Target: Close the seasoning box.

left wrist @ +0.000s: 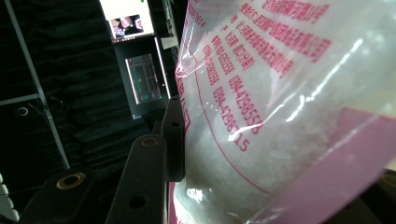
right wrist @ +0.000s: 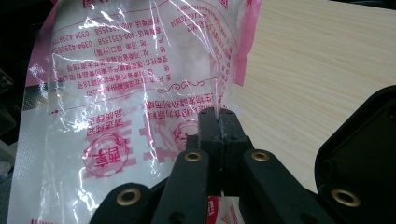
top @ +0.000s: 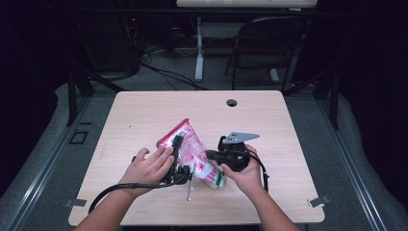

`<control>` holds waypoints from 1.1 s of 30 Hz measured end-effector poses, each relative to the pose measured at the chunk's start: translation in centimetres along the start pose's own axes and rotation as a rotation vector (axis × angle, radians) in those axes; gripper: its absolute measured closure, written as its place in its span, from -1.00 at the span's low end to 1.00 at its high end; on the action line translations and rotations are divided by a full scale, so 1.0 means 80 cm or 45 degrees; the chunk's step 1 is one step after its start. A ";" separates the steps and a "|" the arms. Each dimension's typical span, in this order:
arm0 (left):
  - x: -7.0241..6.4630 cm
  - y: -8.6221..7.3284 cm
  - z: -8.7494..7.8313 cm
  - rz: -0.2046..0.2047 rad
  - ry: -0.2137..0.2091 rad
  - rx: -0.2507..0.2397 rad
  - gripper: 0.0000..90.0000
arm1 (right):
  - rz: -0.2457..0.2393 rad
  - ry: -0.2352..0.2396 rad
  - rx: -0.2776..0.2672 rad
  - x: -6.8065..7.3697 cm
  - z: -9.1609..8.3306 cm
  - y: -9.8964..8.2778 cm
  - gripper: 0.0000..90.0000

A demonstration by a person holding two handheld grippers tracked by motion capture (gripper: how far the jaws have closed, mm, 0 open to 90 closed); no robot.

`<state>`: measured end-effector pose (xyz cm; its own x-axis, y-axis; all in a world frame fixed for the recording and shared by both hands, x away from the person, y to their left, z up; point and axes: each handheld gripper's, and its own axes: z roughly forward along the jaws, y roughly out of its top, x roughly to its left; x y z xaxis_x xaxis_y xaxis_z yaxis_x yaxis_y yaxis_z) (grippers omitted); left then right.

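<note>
In the high view a clear, pink-printed bag of white crystals sits tilted near the middle of the wooden table, held between both tools. The left gripper reaches up along the bag's left side under the left hand; the right gripper comes in level from the right, with the right hand cupped beneath it. A thin metal rod lies on the table just in front of the bag.

In the left gripper view one black jaw presses against the bag, which bulges across the space between the jaws; they stand partly apart, clamped around the filled body.

In the right gripper view the jaws are fully closed, pinching a thin fold of the bag's film at their tips.

Judging from this, the pinched film could tear or slip free if the hands pull apart unevenly, and the heavy contents could then sag and spill. Squeezing harder on the left could burst a seam
</note>
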<state>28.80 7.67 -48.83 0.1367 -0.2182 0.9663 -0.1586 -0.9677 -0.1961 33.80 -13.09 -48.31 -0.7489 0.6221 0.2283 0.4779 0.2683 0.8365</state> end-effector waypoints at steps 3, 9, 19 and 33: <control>0.001 0.001 0.000 0.012 0.016 -0.004 0.49 | 0.001 -0.001 -0.001 0.000 -0.001 0.000 1.00; 0.001 0.001 0.000 0.017 0.021 -0.006 0.50 | -0.001 -0.002 -0.001 0.000 -0.001 0.000 1.00; 0.002 0.001 -0.001 0.022 0.022 -0.005 0.51 | 0.002 0.001 -0.002 0.000 -0.002 0.000 1.00; 0.002 0.002 -0.003 0.037 0.026 -0.008 0.53 | 0.005 -0.002 -0.006 0.001 -0.002 -0.001 1.00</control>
<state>28.57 7.49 -48.64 0.1118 -0.2433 0.9635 -0.1680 -0.9602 -0.2230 33.68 -13.17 -48.30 -0.7464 0.6243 0.2305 0.4783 0.2623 0.8381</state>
